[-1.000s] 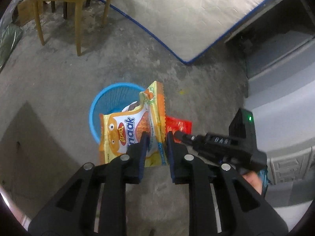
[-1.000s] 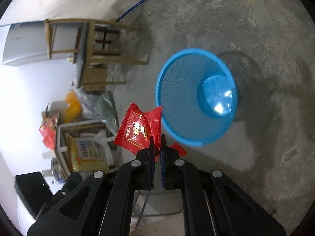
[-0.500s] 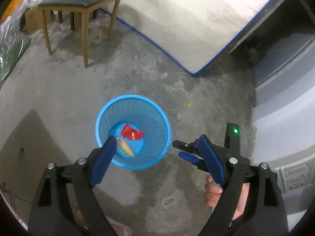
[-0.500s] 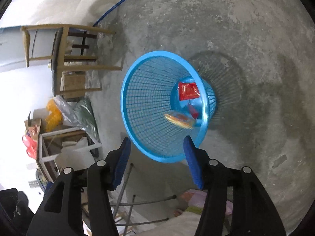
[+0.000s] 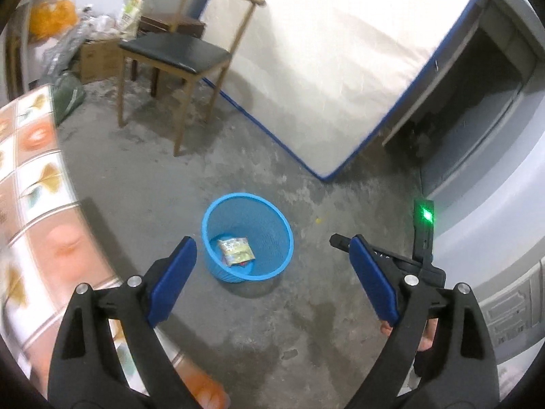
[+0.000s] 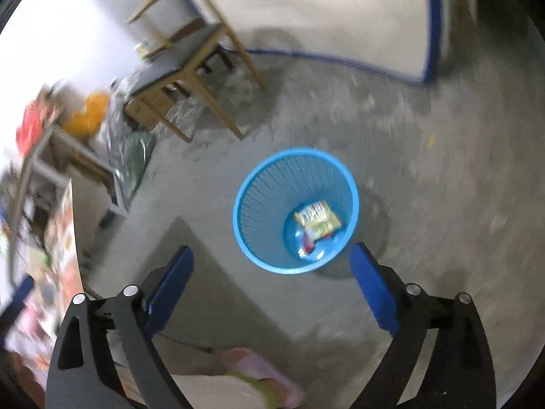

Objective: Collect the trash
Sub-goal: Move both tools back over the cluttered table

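Bare grey concrete floor [image 5: 238,323], rough and blotched, is filling the left wrist view; we are seeing open room all round one blue mesh basket [image 5: 277,225] standing on it. The basket is round, flaring upward. One yellow snack wrapper [image 5: 236,250] is lying flat on its bottom, with a sliver of red wrapper [image 5: 242,264] showing at its lower edge. The left gripper [image 5: 270,255] is hanging above and short of the basket, its jaws opening wide with nothing between them; two blue pads are showing. At the left edge a patterned tablecloth [image 5: 34,184] is closing off that side; one wooden chair [image 5: 177,51] with a black seat is standing well apart, and a white mattress [image 5: 340,68] with blue piping is leaning behind. At right we are noting the right gripper's black body [image 5: 395,259] with one green light.

Right wrist view, motion-blurred: the basket [image 6: 245,204] is sitting on the floor [image 6: 425,187] beyond the right gripper [image 6: 270,266], whose jaws are opening wide, empty. The yellow wrapper [image 6: 318,220] is resting inside over red scraps [image 6: 308,242]. Clear concrete to the right; chair [image 6: 190,58] and blurred clutter are crowding the left.
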A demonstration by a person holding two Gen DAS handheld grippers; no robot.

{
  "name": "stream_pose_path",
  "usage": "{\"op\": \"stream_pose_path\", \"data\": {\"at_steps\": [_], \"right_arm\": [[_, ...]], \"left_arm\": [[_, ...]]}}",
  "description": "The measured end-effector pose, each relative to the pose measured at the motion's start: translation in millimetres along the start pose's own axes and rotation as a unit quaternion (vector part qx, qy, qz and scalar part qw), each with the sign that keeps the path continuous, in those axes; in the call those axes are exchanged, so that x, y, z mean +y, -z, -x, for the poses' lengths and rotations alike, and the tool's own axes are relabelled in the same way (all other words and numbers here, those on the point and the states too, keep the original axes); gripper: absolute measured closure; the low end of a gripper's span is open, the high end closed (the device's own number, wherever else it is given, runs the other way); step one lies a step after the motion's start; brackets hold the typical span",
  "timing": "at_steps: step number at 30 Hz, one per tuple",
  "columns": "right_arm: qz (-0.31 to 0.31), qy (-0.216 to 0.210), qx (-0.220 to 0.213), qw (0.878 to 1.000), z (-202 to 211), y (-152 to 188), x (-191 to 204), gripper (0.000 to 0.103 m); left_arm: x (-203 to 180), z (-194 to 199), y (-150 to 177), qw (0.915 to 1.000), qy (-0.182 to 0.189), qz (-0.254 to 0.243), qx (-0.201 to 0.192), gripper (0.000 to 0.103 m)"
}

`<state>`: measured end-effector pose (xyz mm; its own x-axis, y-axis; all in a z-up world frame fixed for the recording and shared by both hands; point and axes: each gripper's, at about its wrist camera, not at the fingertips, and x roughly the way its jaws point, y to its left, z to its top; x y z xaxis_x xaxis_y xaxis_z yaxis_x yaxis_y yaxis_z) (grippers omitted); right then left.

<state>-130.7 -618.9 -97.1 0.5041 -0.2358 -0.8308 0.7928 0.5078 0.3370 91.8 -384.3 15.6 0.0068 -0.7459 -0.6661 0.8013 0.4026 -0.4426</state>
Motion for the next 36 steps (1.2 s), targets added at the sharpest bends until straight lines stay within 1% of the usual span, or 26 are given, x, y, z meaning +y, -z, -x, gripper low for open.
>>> {"op": "stream_pose_path", "data": {"at_steps": [1,3,4,6,8,10,12,13,15,16,17,19,21,22,23,25,27,30,31,33,34,36], "right_arm": [[0.036,0.007,-0.016,0.999,12.5,2.0,19.4,0.009],[0.087,0.020,-0.041,0.995,31.7,4.8,50.1,0.007],[0.105,0.025,-0.052,0.993,39.4,5.1,62.6,0.007],[0.158,0.032,-0.080,0.984,58.2,9.8,98.0,0.007],[0.192,0.026,-0.103,0.976,73.6,14.3,126.6,0.007],[0.215,0.012,-0.123,0.969,86.1,18.2,151.6,0.007],[0.240,-0.026,-0.139,0.961,100.9,25.2,179.0,0.007],[0.247,-0.047,-0.139,0.958,105.3,27.2,187.7,0.007],[0.253,-0.111,-0.116,0.954,113.7,33.0,215.0,0.007],[0.252,-0.133,-0.104,0.953,116.2,35.6,224.9,0.007],[0.245,-0.177,-0.082,0.950,116.8,38.5,237.8,0.007],[0.228,-0.235,-0.049,0.943,113.6,43.6,254.4,0.007],[0.216,-0.276,-0.014,0.937,106.2,50.5,269.1,0.007],[0.206,-0.299,0.010,0.932,100.3,53.4,278.6,0.007],[0.202,-0.313,0.024,0.928,97.0,59.2,288.5,0.007],[0.201,-0.343,0.061,0.916,86.3,67.1,305.2,0.013],[0.199,-0.355,0.087,0.909,75.5,74.4,319.8,0.018],[0.200,-0.364,0.117,0.902,61.2,85.4,340.6,0.025],[0.199,-0.365,0.123,0.901,57.1,87.8,345.8,0.027],[0.195,-0.366,0.135,0.900,51.2,87.5,352.8,0.030],[0.192,-0.364,0.140,0.901,47.7,87.0,356.4,0.032],[0.183,-0.366,0.151,0.900,39.6,84.8,361.5,0.033]], "left_arm": [[4.0,16.9,4.6,0.9999,-0.001,0.004,-0.013,0.016],[12.1,45.4,11.3,0.9992,-0.012,0.010,-0.037,0.015],[17.7,63.6,14.8,0.9983,-0.021,0.015,-0.053,0.013],[28.1,93.3,20.7,0.9962,-0.031,0.020,-0.080,0.012],[40.8,126.4,28.4,0.9923,-0.051,0.032,-0.109,0.012],[55.9,159.0,37.4,0.9869,-0.075,0.047,-0.134,0.011],[72.8,190.3,46.7,0.9814,-0.091,0.065,-0.156,0.011],[80.6,202.9,50.0,0.9791,-0.098,0.071,-0.163,0.011],[97.3,229.3,57.3,0.9738,-0.114,0.086,-0.177,0.011],[108.3,243.3,60.5,0.9709,-0.124,0.096,-0.181,0.011],[119.2,255.7,62.5,0.9676,-0.136,0.106,-0.185,0.011],[136.9,275.2,66.2,0.9614,-0.157,0.117,-0.193,0.011],[154.1,292.7,67.8,0.9569,-0.175,0.124,-0.195,0.011],[161.9,299.1,66.8,0.9555,-0.181,0.126,-0.197,0.011],[167.0,303.6,65.1,0.9551,-0.183,0.126,-0.196,0.011],[183.1,311.5,59.5,0.9539,-0.186,0.134,-0.194,0.011],[198.8,319.0,55.8,0.9521,-0.181,0.151,-0.195,0.011],[231.9,319.3,48.1,0.9484,-0.152,0.205,-0.188,0.013],[239.2,318.1,47.5,0.9478,-0.145,0.215,-0.185,0.019],[257.6,308.3,42.1,0.9454,-0.141,0.241,-0.168,0.026],[263.6,304.6,39.8,0.9445,-0.141,0.248,-0.163,0.029],[274.6,295.6,34.8,0.9442,-0.141,0.258,-0.147,0.031]]}}
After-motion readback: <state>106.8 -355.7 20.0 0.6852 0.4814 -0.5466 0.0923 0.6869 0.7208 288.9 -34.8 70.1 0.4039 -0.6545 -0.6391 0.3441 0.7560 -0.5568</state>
